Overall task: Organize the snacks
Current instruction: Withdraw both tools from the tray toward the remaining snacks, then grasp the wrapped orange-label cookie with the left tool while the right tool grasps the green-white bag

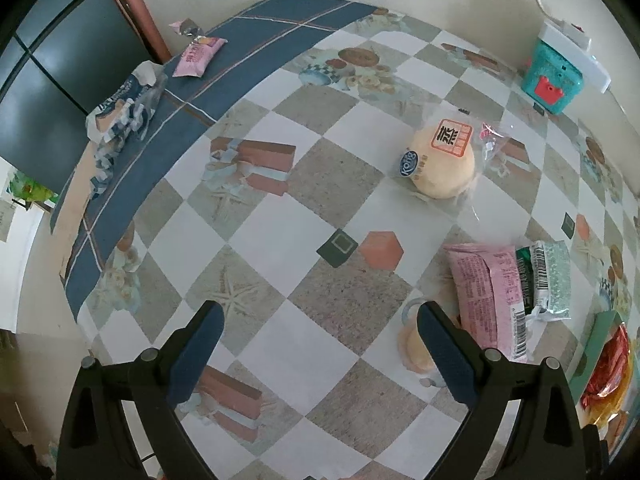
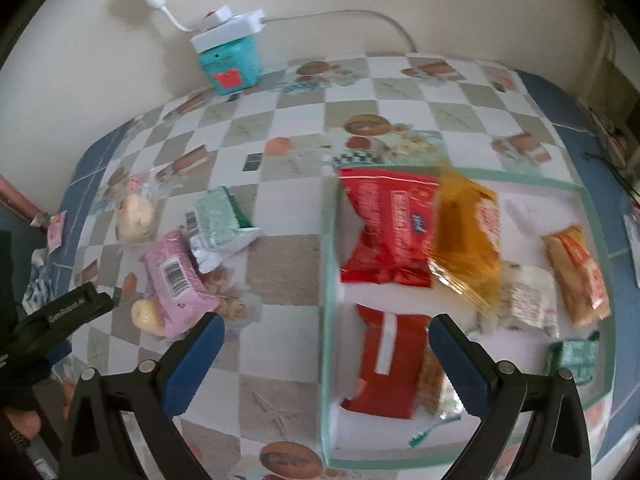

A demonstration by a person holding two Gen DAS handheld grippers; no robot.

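My left gripper (image 1: 320,320) hangs open over bare checkered cloth, holding nothing. To its right lie a pink packet (image 1: 486,296) and a green-and-silver packet (image 1: 544,280); farther off sits a round bun in clear wrap (image 1: 444,164). My right gripper (image 2: 326,332) is open above the left wall of a green-rimmed white tray (image 2: 328,280). The tray holds red packets (image 2: 388,232), a yellow packet (image 2: 468,240), an orange packet (image 2: 576,276) and others. Left of the tray lie the pink packet (image 2: 176,284), the green packet (image 2: 218,220) and the bun (image 2: 138,212).
A teal box with a white power strip on top (image 2: 230,60) stands by the wall. At the table's far left edge lie a small pink packet (image 1: 198,56) and a blue-and-white bag (image 1: 124,108). The left gripper's black body (image 2: 60,316) shows at the right wrist view's left edge.
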